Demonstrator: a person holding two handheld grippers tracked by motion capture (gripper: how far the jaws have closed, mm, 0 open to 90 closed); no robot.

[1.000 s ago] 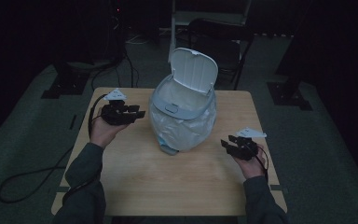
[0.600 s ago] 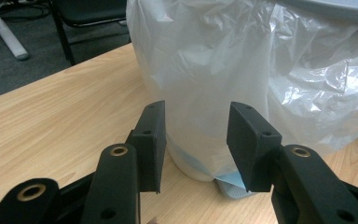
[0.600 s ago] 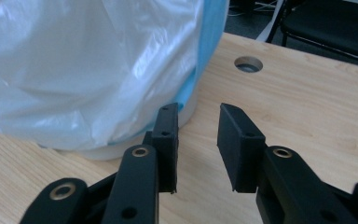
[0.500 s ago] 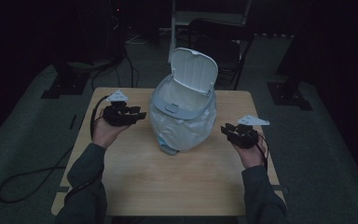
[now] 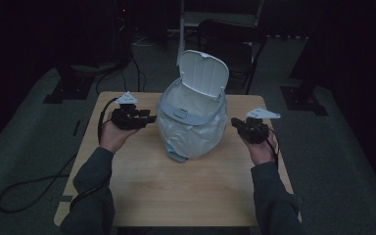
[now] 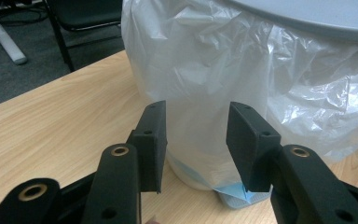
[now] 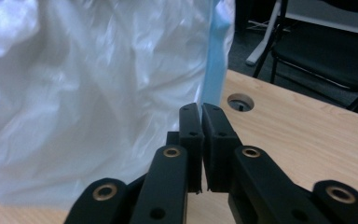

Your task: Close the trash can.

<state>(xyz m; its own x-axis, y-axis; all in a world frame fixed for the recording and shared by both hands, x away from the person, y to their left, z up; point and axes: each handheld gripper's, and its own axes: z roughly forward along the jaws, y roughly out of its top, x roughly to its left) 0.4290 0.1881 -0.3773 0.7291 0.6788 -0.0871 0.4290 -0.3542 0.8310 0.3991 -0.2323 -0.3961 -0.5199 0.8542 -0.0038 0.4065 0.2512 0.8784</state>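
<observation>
Bin [image 5: 192, 117] lined with a plastic bag [image 6: 242, 88], lid [image 5: 204, 73] up, standing on the wooden surface [image 5: 176, 191] between both tongs. Left tongs [image 6: 196, 140] spread apart, empty, just short of the bag. Right tongs [image 7: 200, 140] pressed together on nothing, beside the bag's far flank.

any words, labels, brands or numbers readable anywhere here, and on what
None can be read.
The bin, its open lid and the bag over it carry no print that shows.
The left gripper, the right gripper and the table bear no legible marks either.
</observation>
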